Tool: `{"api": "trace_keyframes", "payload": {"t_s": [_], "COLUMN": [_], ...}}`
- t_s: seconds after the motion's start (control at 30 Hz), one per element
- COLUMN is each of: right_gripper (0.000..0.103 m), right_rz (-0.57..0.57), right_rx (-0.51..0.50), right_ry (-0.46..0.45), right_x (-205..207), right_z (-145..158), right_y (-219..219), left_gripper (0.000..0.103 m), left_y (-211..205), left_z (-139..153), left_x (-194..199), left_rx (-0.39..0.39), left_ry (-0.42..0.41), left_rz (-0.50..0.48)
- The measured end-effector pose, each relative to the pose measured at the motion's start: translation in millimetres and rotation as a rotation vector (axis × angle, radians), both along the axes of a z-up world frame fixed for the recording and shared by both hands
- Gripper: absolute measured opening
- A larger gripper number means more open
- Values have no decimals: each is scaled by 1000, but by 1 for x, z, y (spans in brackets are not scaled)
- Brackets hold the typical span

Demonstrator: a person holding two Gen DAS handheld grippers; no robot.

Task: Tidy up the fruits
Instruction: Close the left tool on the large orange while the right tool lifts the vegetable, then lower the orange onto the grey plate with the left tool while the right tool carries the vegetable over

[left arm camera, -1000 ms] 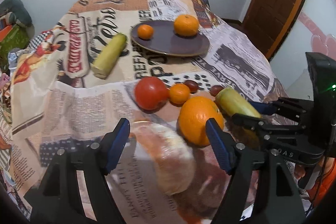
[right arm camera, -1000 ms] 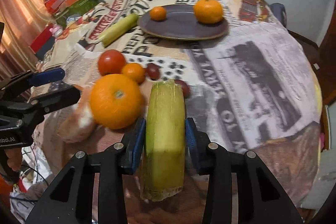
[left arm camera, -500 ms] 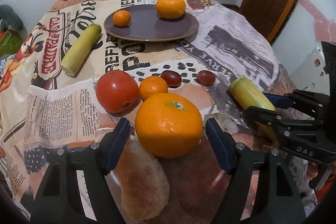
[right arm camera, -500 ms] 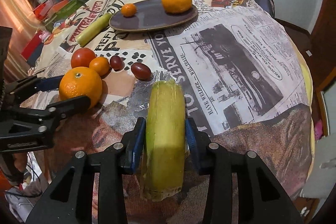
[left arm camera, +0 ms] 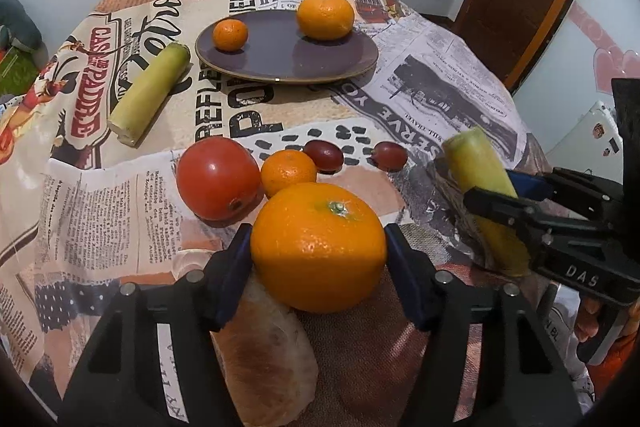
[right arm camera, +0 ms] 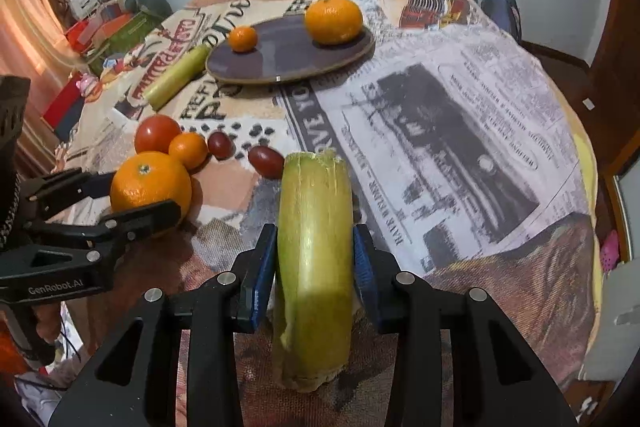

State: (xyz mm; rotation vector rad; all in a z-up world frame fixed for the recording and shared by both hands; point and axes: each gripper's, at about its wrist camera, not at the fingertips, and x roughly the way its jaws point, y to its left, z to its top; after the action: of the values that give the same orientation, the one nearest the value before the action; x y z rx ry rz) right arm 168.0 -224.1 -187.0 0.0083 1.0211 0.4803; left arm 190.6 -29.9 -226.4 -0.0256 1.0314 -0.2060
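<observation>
the left gripper [left arm camera: 318, 251] has its two blue pads pressed on the sides of a big orange [left arm camera: 319, 246], low in the middle of the left wrist picture, so it looks clamped on it. just under the orange lies a pale bread roll [left arm camera: 268, 355], touching it or nearly so (i cannot tell if the orange is lifted). the right gripper [right arm camera: 315, 267] is clamped on a green-yellow stalk [right arm camera: 315, 251], low in the middle of the right wrist picture, with the stalk pointing away along the fingers. higher up in the left wrist picture sits a purple plate [left arm camera: 340, 65] with a small mandarin [left arm camera: 230, 35] and a bigger mandarin [left arm camera: 325, 16] on it. a second stalk [left arm camera: 150, 95] lies just left of the plate. in the middle are a tomato [left arm camera: 218, 179], a little orange [left arm camera: 288, 173] and two grapes [left arm camera: 323, 156], close together on the printed cloth [left arm camera: 440, 99]. i think the orange is firm, a bit heavy and round, so it could roll or slip; holding it across its fat middle is best. the stalk looks stiff and light, and should be held at its middle so it does not tip.
</observation>
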Motion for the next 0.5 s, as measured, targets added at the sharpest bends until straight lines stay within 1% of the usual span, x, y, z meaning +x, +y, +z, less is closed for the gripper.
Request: {"api": "trace_keyframes", "payload": {"t_s": [0.27,0.5], "right_gripper": [34,34], "right_rz": [-17,-18], "right_rx": [13,14], "right_ry": [-80,-135], "right_x": [9,20], "right_z": [25,43], "right_y": [0,5], "left_gripper": [64,64], "left_y": [11,22], "left_z": [31,57], "left_x": [-1,12], "left_rx": [-13,-20], "left_ry": [-81,-151], "left_rz": [23,57]}}
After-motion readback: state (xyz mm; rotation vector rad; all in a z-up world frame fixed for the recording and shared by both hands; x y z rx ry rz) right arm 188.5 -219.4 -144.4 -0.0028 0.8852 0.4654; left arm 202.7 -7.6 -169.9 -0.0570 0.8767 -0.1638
